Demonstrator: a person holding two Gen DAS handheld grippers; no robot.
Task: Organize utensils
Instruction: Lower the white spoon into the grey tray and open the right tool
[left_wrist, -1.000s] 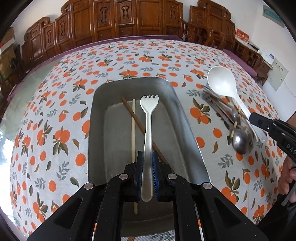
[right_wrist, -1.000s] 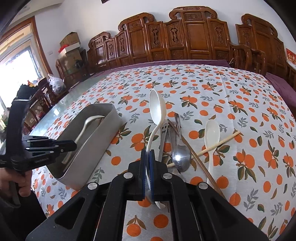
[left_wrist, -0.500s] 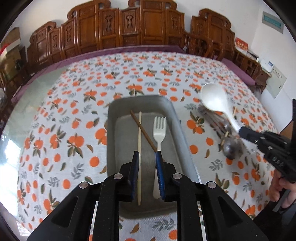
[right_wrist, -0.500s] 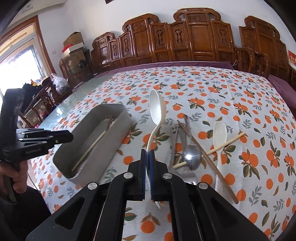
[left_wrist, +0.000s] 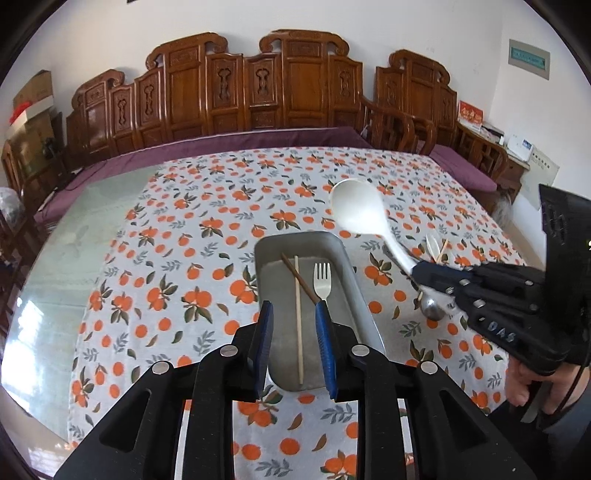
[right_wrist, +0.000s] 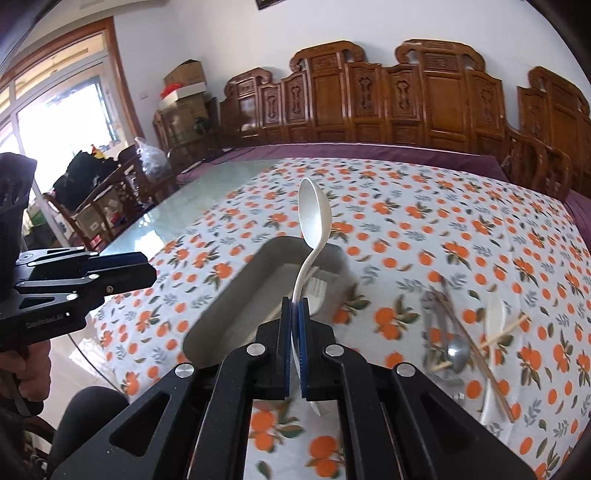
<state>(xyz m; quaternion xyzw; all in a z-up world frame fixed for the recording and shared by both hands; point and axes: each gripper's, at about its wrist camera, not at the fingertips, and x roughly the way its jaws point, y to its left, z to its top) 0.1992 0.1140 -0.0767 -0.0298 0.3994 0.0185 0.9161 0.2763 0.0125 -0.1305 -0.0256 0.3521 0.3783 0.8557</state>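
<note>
Our right hand-held gripper (right_wrist: 294, 314) pinches a curved white spoon (right_wrist: 313, 225) above the steel tray (left_wrist: 354, 280); our left hand-held gripper (left_wrist: 293, 332), opening, holds nothing. Fork (left_wrist: 322, 280) and chopsticks (left_wrist: 297, 295) lie inside.

Left tongs (left_wrist: 293, 345): matte black angular frame, blue ribbed pads (left_wrist: 322, 343), round silver screws. Right tongs (right_wrist: 294, 343): identical black frame, blue pads, silver screws; white lettering "DAS" on the side of the body. Thin dark cable trails beneath each handle.
</note>
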